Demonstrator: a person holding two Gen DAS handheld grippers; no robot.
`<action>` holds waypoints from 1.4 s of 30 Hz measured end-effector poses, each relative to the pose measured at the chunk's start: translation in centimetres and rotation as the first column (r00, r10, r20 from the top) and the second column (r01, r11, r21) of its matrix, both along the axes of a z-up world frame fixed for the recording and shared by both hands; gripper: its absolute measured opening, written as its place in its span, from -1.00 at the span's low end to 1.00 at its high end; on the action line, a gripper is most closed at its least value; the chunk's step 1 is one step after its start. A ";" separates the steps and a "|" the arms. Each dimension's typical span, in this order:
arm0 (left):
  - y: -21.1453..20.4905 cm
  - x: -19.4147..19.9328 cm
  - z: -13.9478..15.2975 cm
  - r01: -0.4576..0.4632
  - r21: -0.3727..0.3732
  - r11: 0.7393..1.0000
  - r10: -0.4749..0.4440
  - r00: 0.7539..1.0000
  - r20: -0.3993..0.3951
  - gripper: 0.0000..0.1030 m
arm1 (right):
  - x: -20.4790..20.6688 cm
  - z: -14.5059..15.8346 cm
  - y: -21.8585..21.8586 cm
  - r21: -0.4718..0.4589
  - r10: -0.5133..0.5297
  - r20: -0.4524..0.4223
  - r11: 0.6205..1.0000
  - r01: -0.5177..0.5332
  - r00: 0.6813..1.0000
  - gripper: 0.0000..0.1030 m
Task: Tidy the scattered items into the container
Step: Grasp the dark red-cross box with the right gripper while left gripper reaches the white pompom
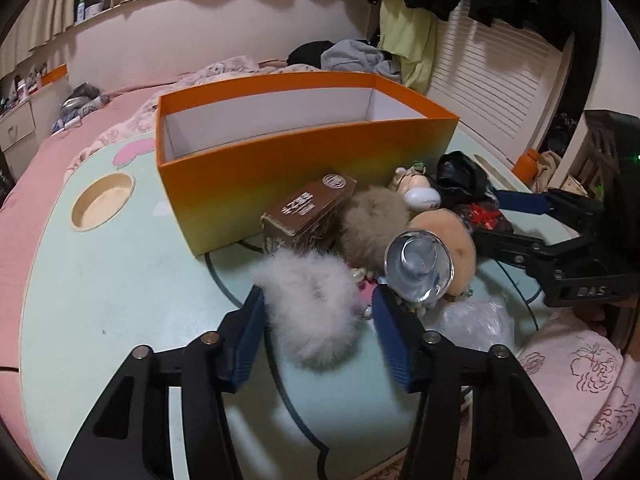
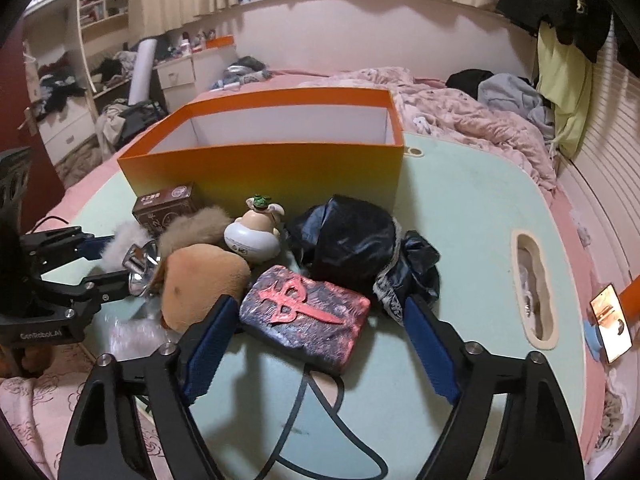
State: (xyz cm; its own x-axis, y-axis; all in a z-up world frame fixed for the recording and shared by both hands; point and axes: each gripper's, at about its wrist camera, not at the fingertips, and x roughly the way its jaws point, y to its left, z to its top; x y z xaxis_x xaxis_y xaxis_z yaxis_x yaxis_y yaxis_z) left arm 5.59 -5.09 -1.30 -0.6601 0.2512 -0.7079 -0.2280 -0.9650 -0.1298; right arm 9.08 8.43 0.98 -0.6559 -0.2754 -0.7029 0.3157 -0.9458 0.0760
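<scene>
Here, left wrist view: orange box [image 1: 304, 160] upper centre on counter [image 1: 120, 280], long axis left-right, open top. Left gripper [image 1: 318, 312] jaws flank white fluffy pompom [image 1: 308, 304] lower centre, pads touching fur; bare counter at left. Right wrist view: right gripper [image 2: 320, 320] jaws spread, clear of dark block with red emblem [image 2: 306, 312], long axis diagonal; free counter right.

Orange box [image 2: 264, 168], open-topped, white inside, upright; heaped before it: brown carton [image 2: 168, 204], white pom-pom [image 1: 312, 312], tan pom-pom [image 1: 374, 220], figurine [image 2: 254, 236], red-marked dark block [image 2: 306, 314], black bag [image 2: 348, 246].
</scene>
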 end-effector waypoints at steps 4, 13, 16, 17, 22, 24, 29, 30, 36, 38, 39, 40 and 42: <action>-0.1 0.4 0.0 0.012 0.015 1.000 -0.012 1.000 -0.007 -0.38 | 0.5 0.1 0.2 -0.027 0.011 -0.010 1.000 -0.011 1.000 0.26; -0.9 1.3 0.9 0.001 0.051 0.999 0.001 0.999 -0.040 -0.40 | 2.2 0.5 2.1 -0.176 0.040 -0.017 0.984 -0.043 0.999 0.15; -1.3 1.4 1.0 -0.012 0.060 0.998 0.015 0.999 -0.045 -0.40 | 2.6 0.8 2.5 -0.198 0.039 -0.033 0.979 -0.045 0.999 0.12; -1.4 1.4 1.0 -0.015 0.061 0.998 0.018 0.999 -0.048 -0.40 | 2.7 1.0 2.6 -0.203 0.040 -0.038 0.978 -0.047 0.998 0.11; -1.4 1.5 1.4 -0.016 0.060 0.998 0.020 0.998 -0.062 -0.40 | 2.8 0.8 2.4 -0.205 0.049 -0.021 0.977 -0.052 0.999 0.11; -1.4 1.4 1.3 -0.012 0.060 0.998 0.016 0.998 -0.060 -0.40 | 2.7 0.4 2.3 -0.195 0.035 -0.008 0.980 -0.036 0.999 0.11; -1.4 1.3 1.2 -0.013 0.061 0.998 0.016 0.998 -0.058 -0.40 | 2.0 0.0 1.5 -0.147 0.028 0.011 0.989 -0.026 1.000 0.44; -1.4 1.3 1.2 -0.013 0.062 0.998 0.016 0.998 -0.058 -0.40 | 1.8 0.0 1.2 -0.131 0.029 0.009 0.991 -0.027 1.000 0.46; -1.4 1.3 1.2 -0.015 0.063 0.998 0.019 0.998 -0.061 -0.40 | 1.6 0.1 -0.2 -0.054 0.057 -0.016 0.997 -0.058 0.998 0.53; -1.3 1.3 1.1 -0.015 0.065 0.998 0.019 0.998 -0.061 -0.40 | 1.6 0.3 -0.3 -0.019 0.045 -0.041 0.999 -0.046 0.998 0.53; -1.3 1.4 1.1 -0.015 0.065 0.998 0.019 0.998 -0.061 -0.40 | 1.6 0.5 -0.1 -0.015 0.033 -0.054 0.999 -0.034 0.998 0.53; -1.3 1.4 1.2 -0.015 0.065 0.998 0.019 0.998 -0.062 -0.40 | 1.8 0.8 0.4 -0.037 0.023 -0.072 0.999 -0.026 0.997 0.53; -1.4 1.4 1.1 -0.016 0.065 0.998 0.021 0.998 -0.064 -0.40 | 2.5 1.7 2.1 -0.146 0.012 -0.116 0.989 -0.029 0.993 0.53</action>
State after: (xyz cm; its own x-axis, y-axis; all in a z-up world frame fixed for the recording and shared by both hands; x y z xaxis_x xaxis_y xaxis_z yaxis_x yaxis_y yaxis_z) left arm 7.02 -6.45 -0.15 -0.7086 0.2823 -0.6467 -0.2200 -0.9592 -0.1776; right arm 11.62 10.58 2.70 -0.7231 -0.3842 -0.5741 0.3492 -0.9203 0.1761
